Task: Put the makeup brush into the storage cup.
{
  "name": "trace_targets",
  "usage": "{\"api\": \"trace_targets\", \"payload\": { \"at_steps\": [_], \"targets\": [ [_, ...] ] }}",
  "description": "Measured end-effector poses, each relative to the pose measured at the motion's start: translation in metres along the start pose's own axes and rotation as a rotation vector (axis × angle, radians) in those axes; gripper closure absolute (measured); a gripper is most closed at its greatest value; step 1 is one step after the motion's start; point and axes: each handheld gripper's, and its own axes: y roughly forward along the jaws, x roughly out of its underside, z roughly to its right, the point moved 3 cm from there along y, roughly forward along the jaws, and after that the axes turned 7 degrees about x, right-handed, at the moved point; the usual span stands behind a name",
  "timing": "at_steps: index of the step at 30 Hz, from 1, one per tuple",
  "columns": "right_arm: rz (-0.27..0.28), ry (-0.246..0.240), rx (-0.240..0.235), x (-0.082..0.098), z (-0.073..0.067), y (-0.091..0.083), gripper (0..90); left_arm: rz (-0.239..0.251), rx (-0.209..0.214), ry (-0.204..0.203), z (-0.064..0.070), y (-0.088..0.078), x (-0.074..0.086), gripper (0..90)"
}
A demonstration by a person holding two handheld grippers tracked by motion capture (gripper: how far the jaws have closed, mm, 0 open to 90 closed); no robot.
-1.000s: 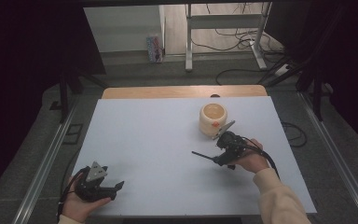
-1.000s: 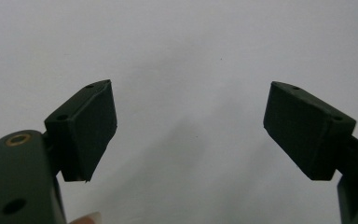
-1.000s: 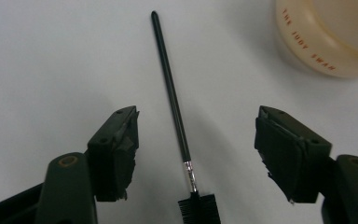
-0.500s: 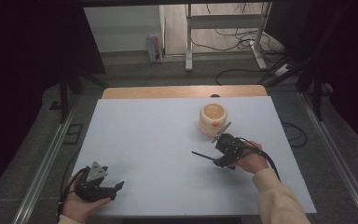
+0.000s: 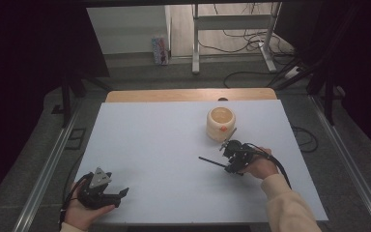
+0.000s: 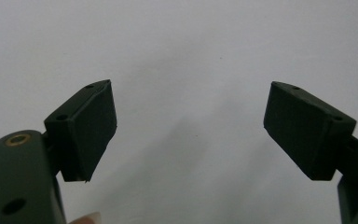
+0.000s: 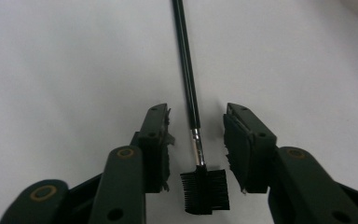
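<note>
Right now, brow brush [image 7: 192, 140] flat between the closing but untouching jaws of the right hand-held gripper [image 7: 196, 140].

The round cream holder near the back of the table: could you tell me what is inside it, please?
The cream holder looks empty from the high view: only its pale inner wall shows, and its floor is hidden by the rim. A small orange spot sits on its outer front.
</note>
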Motion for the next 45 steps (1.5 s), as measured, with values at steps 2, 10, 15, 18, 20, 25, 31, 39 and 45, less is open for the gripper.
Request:
{"api": "trace_targets", "payload": {
  "at_steps": [2, 10, 15, 18, 20, 25, 31, 39, 45],
  "targets": [
    [-0.006, -0.002, -0.003, 0.0001, 0.0, 0.0017, 63.9, 0.0, 0.0, 0.0, 0.0, 0.0, 0.0, 17.9],
    [-0.014, -0.02, 0.001, -0.0001, 0.001, 0.0042, 73.4, -0.002, -0.002, 0.008, 0.0005, 0.0003, 0.0, 17.9],
    [-0.016, -0.036, -0.008, -0.0005, 0.0007, 0.0043, 78.4, 0.006, -0.004, 0.002, 0.0012, 0.0002, -0.0002, 17.9],
    [-0.016, -0.039, -0.015, -0.0009, 0.001, 0.0047, 81.2, 0.006, -0.003, 0.003, 0.0014, 0.0002, -0.0002, 17.9],
    [-0.02, -0.041, -0.024, -0.0012, 0.0012, 0.0047, 83.4, 0.006, -0.003, 0.003, 0.0015, 0.0002, -0.0003, 17.9],
    [-0.02, -0.058, -0.03, -0.0018, 0.0021, 0.0053, 85.0, 0.007, -0.003, 0.002, 0.0015, 0.0001, -0.0004, 17.9],
    [-0.024, -0.071, -0.026, -0.0024, 0.0012, 0.0051, 85.3, 0.008, -0.003, 0.003, 0.0016, -0.0001, -0.0007, 17.9],
    [-0.028, -0.077, 0.02, -0.0023, 0.0009, 0.0036, 85.7, 0.013, -0.006, 0.001, 0.0013, -0.0011, -0.0007, 17.9],
    [-0.007, -0.049, 0.029, 0.0003, 0.0056, -0.0027, 85.8, 0.015, -0.007, 0.0, 0.001, -0.0018, -0.0006, 17.9]
  ]
}}
